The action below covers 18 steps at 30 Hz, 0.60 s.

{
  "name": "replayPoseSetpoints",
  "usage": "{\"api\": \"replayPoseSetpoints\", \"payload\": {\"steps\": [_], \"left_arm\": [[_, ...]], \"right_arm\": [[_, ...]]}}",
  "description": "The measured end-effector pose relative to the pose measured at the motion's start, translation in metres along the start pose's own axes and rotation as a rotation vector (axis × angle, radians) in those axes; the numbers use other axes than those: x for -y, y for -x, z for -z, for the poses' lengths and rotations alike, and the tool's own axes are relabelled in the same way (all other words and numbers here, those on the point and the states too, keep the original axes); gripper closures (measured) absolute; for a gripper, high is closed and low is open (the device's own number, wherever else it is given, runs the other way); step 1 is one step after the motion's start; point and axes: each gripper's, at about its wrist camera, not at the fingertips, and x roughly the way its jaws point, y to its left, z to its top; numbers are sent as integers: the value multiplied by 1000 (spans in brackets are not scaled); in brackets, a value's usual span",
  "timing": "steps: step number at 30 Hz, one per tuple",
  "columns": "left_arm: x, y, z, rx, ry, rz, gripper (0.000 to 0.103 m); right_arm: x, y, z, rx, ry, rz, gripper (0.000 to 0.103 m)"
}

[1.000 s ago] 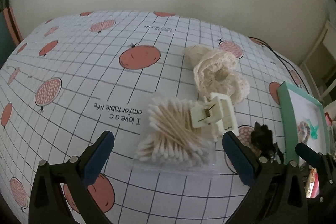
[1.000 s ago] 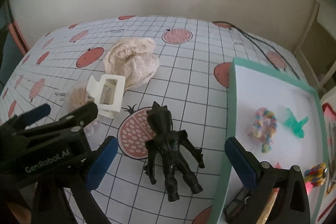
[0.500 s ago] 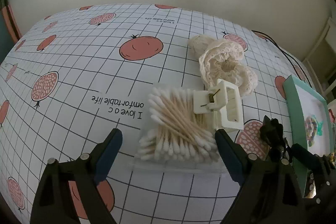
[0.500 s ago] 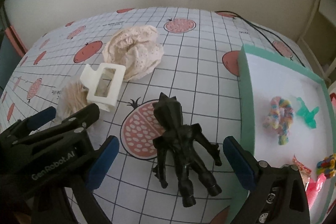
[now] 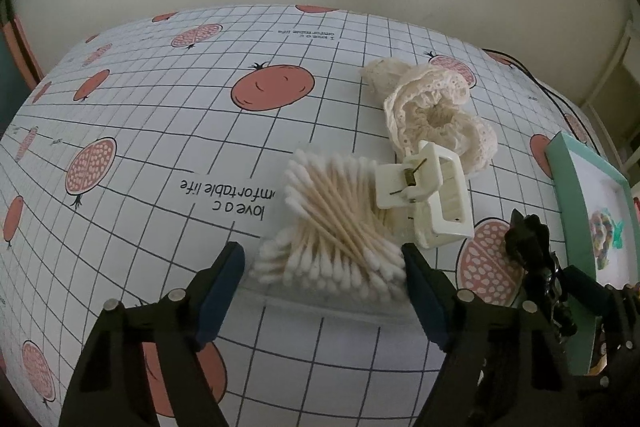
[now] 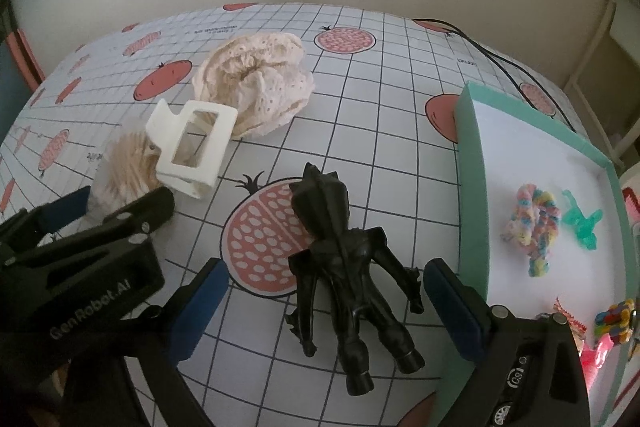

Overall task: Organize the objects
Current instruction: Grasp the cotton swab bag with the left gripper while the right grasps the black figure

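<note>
A clear packet of cotton swabs [image 5: 332, 223] lies on the gridded tablecloth, its near end between the blue pads of my open left gripper [image 5: 324, 267]. A cream hair claw clip [image 5: 428, 195] rests on the packet's right side, and a lace scrunchie [image 5: 436, 115] lies behind it. In the right wrist view a black toy figure [image 6: 344, 259] lies face down, its legs between the fingers of my open right gripper [image 6: 326, 291]. The clip [image 6: 192, 151], swabs [image 6: 124, 171] and scrunchie [image 6: 256, 87] sit to its left, beyond the left gripper [image 6: 76, 235].
A teal-rimmed white tray [image 6: 472, 187] stands at the right and holds a rainbow braided tie [image 6: 532, 227], a green clip [image 6: 580, 223] and other small colourful items. A black cable [image 6: 496, 59] runs along the table's far right. The wall lies behind the table.
Both grippers have moved forward and lower. The left now straddles the near end of the swab packet; the right now straddles the black figure's legs. Nothing has been gripped.
</note>
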Motion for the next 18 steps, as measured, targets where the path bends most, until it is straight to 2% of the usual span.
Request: {"api": "replayPoseSetpoints", "payload": {"steps": [3, 5, 9, 14, 18], "left_arm": [[-1, 1, 0, 0, 0, -7, 29], [-3, 2, 0, -1, 3, -10, 31], [-4, 3, 1, 1, 2, -16, 32], [-10, 3, 1, -2, 18, -35, 32], [-17, 3, 2, -5, 41, -51, 33]], "right_arm": [[0, 1, 1, 2, -5, -4, 6], [3, 1, 2, -1, -27, -30, 11], [5, 2, 2, 1, -28, -23, 17], [11, 9, 3, 8, -41, -16, 41], [13, 8, 3, 9, -37, -18, 42]]}}
